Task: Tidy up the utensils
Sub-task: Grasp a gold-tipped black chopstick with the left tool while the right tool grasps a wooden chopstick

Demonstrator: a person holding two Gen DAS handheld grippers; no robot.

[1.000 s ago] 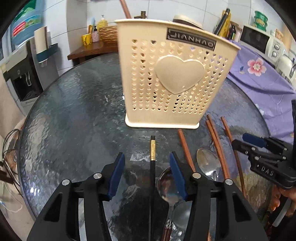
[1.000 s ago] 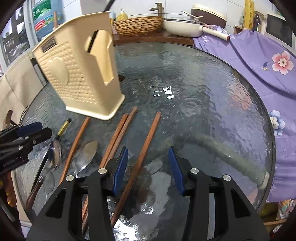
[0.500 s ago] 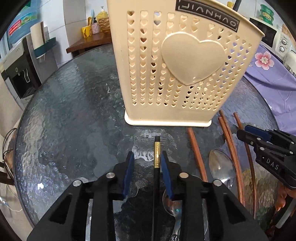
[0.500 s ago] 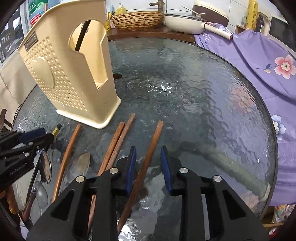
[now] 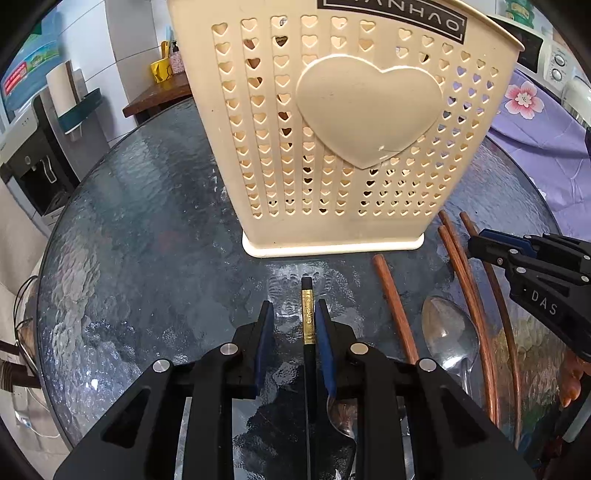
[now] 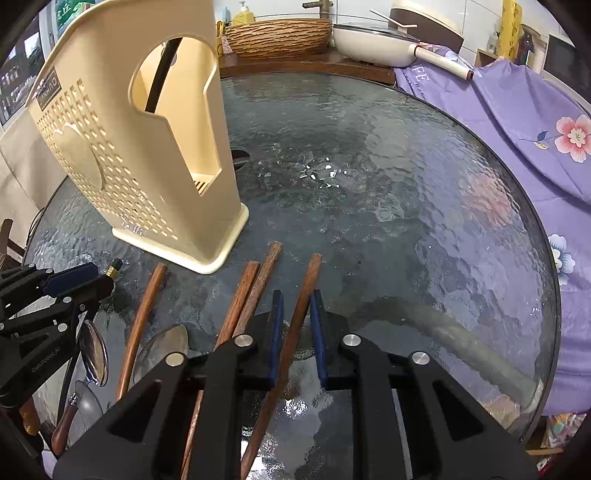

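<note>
A cream perforated utensil holder (image 5: 332, 140) with a heart stands on the round glass table (image 5: 140, 229); it also shows in the right wrist view (image 6: 147, 158), with a dark utensil inside. My left gripper (image 5: 293, 314) straddles a black chopstick with a gold band (image 5: 307, 321); its jaws are narrowed, with a gap left on the left side. My right gripper (image 6: 295, 306) straddles a brown wooden chopstick (image 6: 301, 306), jaws narrowed with small gaps on both sides. More brown chopsticks (image 6: 247, 299) and metal spoons (image 5: 448, 336) lie between the grippers.
A purple flowered cloth (image 6: 517, 122) covers things at the right. A wicker basket (image 6: 280, 35) and a white pan (image 6: 376, 42) sit on a wooden counter behind the table. A water dispenser (image 5: 29, 155) stands at the left.
Both grippers moved forward and down toward the table and narrowed their jaws, the left around the black chopstick, the right around a brown chopstick. The holder looms closer.
</note>
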